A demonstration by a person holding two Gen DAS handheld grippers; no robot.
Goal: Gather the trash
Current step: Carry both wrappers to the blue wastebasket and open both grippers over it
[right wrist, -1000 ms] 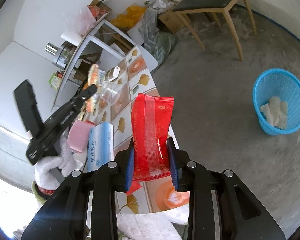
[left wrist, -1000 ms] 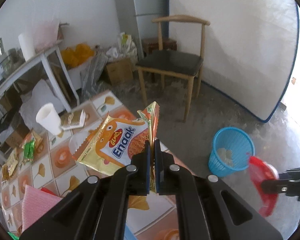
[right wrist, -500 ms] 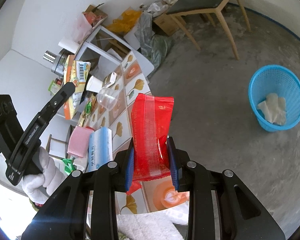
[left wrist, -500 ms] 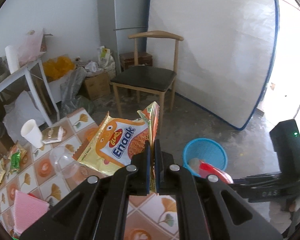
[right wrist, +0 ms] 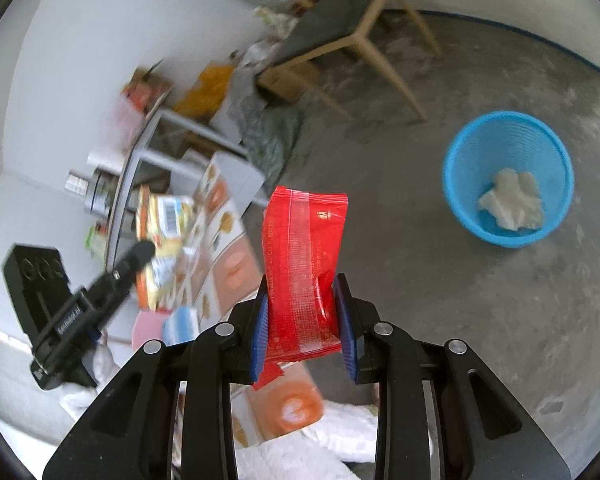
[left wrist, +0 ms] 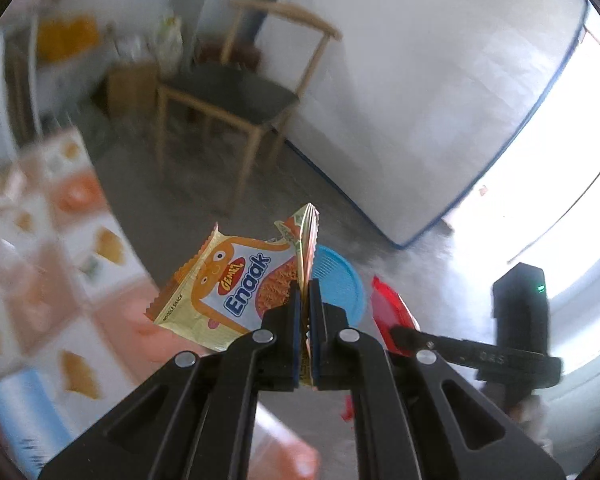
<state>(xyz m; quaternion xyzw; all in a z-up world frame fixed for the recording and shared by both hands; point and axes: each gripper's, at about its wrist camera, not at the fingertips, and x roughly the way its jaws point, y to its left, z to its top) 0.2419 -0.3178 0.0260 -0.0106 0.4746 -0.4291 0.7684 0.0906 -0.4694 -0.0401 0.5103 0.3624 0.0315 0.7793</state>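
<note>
A blue mesh basket stands on the grey floor with crumpled white paper in its bottom, while the tiled table smears into blur in the left wrist view. The left hand-held gripper is clenched tight on the edge of a yellow Enaak noodle-snack wrapper, which fans out to its left and hides most of the basket behind it. The right hand-held gripper grasps a glossy red packet upright between its blue pads, the basket well apart on the floor.
</note>
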